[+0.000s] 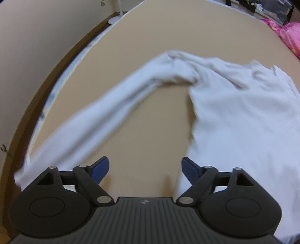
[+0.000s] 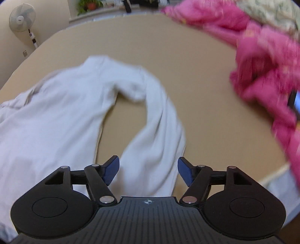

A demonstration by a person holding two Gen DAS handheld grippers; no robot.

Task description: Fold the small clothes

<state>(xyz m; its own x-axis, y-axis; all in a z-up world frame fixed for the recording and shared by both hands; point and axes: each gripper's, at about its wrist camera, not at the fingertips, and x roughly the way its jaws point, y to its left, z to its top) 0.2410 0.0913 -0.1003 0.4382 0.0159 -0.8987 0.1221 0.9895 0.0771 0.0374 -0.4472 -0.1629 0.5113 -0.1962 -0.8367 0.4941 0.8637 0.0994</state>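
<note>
The left gripper point(image 1: 145, 169) is tilted downward with its two blue-tipped fingers point(image 1: 101, 168) spread wide apart, holding nothing. The right gripper point(image 2: 148, 169) also angles downward, fingers parted, gripping nothing.

One white long-sleeved garment point(image 1: 234, 112) lay on the one tan table point(image 1: 150, 47), with two sleeves showing, one to each side of its body. One heap of pink clothes point(image 2: 262, 62) sat at the table's far edge, beyond the white garment. Two grippers were in view, the left gripper point(image 1: 145, 169) and the right gripper point(image 2: 148, 169), each with two blue-padded fingers. One standing fan point(image 2: 22, 17) and one potted plant point(image 2: 90, 4) stood past the table.
</note>
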